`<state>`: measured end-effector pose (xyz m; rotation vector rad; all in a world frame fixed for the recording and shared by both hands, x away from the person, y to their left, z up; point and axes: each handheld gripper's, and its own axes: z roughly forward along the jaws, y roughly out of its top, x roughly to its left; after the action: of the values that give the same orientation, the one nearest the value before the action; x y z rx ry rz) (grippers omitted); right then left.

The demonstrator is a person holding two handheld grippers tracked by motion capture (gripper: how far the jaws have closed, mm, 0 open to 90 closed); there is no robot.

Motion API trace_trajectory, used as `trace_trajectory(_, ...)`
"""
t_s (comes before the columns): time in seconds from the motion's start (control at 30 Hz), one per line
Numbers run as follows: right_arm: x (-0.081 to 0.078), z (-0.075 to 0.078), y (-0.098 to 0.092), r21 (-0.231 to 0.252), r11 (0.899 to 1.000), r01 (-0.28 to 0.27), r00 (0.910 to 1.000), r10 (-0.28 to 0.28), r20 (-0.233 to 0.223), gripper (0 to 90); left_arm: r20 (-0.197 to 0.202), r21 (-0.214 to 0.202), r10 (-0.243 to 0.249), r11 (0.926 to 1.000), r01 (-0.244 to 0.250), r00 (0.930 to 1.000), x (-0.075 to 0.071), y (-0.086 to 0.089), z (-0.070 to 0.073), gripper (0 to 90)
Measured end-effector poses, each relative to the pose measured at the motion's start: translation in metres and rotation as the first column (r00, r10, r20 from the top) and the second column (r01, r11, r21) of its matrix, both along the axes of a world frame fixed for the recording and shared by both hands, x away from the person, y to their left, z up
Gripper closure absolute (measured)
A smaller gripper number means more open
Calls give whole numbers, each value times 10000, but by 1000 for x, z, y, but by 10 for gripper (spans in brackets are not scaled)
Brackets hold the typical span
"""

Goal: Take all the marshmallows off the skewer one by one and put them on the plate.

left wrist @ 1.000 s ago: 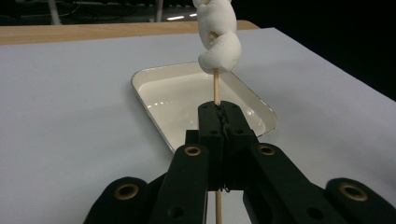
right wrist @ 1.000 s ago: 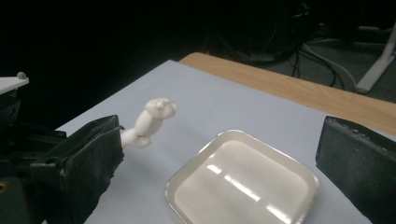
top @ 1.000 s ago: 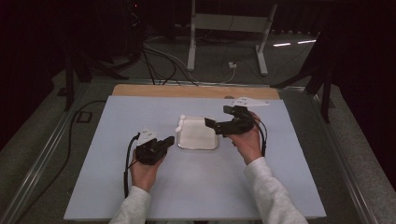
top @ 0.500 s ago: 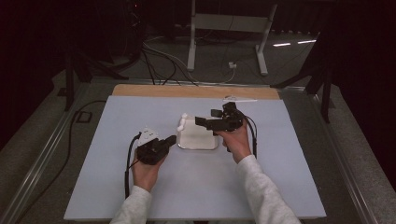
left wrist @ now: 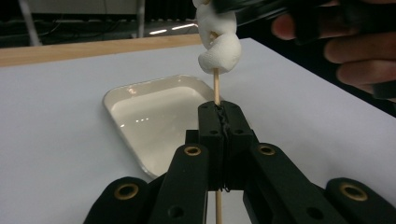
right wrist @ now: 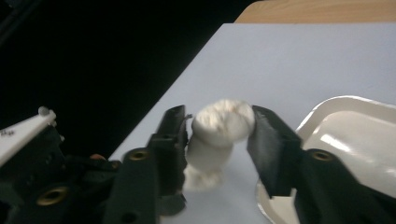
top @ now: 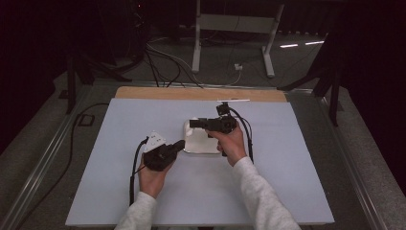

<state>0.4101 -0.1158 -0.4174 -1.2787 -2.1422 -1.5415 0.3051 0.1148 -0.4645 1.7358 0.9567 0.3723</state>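
White marshmallows [left wrist: 218, 39] sit on a wooden skewer [left wrist: 216, 88] held upright above the tray [left wrist: 154, 116] by the left tool [left wrist: 219, 116], its jaws pressed together on the stick. The right tool [right wrist: 219, 135] has just been closing around the top marshmallow, apparently to slide it along the stick; the next move needs a gentle squeeze. Its blurred pads leave contact unclear, and the skewer's tip is hidden.

Glossy white plastic tray [left wrist: 154, 121], thin wooden skewer [left wrist: 216, 88], soft matt marshmallows [right wrist: 223, 122], matt black claws.
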Motion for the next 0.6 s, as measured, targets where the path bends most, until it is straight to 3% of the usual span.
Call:
trace_trajectory(0.07, 0, 1, 1, -59, 9999, 109, 9998, -110, -166, 664, -51, -29, 11, 10000, -11, 10000, 1, 1, -2, 900)
trace_trajectory(0.27, -2, 4, 2, -394, 9991, 184, 9998, -182, 54, 715, 112, 508, -109, 9987, 103, 9999, 1, 1, -7, 900)
trace_trajectory(0.47, -4, 7, -4, -57, 9990, 450, 9990, -450, 76, 746, 335, 881, -209, 9959, 179, 9992, 0, 0, -6, 900)
trace_trajectory(0.6, -5, 8, -4, -101, 9985, 534, 9983, -532, 240, 754, 420, 1137, -191, 9934, 142, 9989, -1, 0, -6, 900)
